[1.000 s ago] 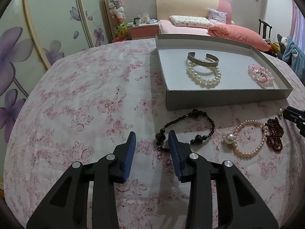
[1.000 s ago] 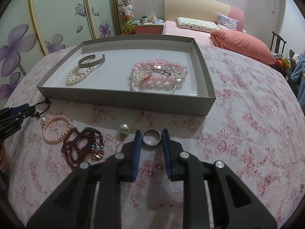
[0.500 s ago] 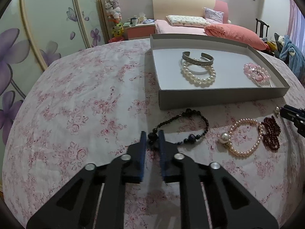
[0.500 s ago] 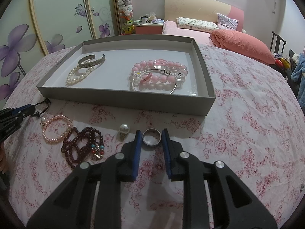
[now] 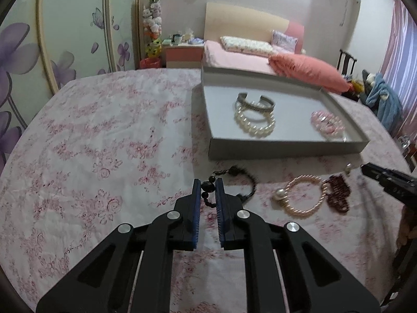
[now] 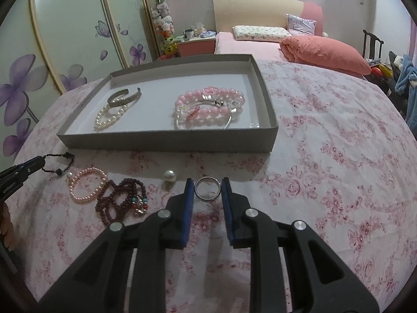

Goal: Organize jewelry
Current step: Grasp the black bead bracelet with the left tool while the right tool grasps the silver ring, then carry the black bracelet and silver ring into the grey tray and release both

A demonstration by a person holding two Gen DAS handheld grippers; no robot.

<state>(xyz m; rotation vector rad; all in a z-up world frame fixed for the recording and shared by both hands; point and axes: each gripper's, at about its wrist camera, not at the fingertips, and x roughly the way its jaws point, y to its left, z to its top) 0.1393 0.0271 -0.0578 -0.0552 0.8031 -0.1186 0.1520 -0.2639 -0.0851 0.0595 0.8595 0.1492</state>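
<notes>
My left gripper (image 5: 208, 185) is shut on the black bead bracelet (image 5: 245, 177) and lifts one end off the flowered cloth; it shows in the right wrist view too (image 6: 58, 163). My right gripper (image 6: 208, 186) is shut on a silver ring (image 6: 208, 190), held just above the cloth. A grey tray (image 6: 166, 140) holds a silver cuff (image 6: 122, 99), a white pearl bracelet (image 6: 109, 116) and pink bead bracelets (image 6: 211, 104). In front of the tray lie a pink pearl bracelet (image 6: 87, 185), a dark red bead string (image 6: 120, 200) and a pearl earring (image 6: 169, 176).
The table is covered with a pink flowered cloth (image 6: 325, 156). A bed with a pink quilt (image 6: 323, 52) stands behind the table. Sliding wardrobe doors with purple flowers (image 5: 52, 39) are on the left. The right gripper's tip shows in the left wrist view (image 5: 388, 180).
My left gripper closed on the black bead bracelet and has begun to raise it, dragging it. My right gripper has stayed shut on the ring without moving.
</notes>
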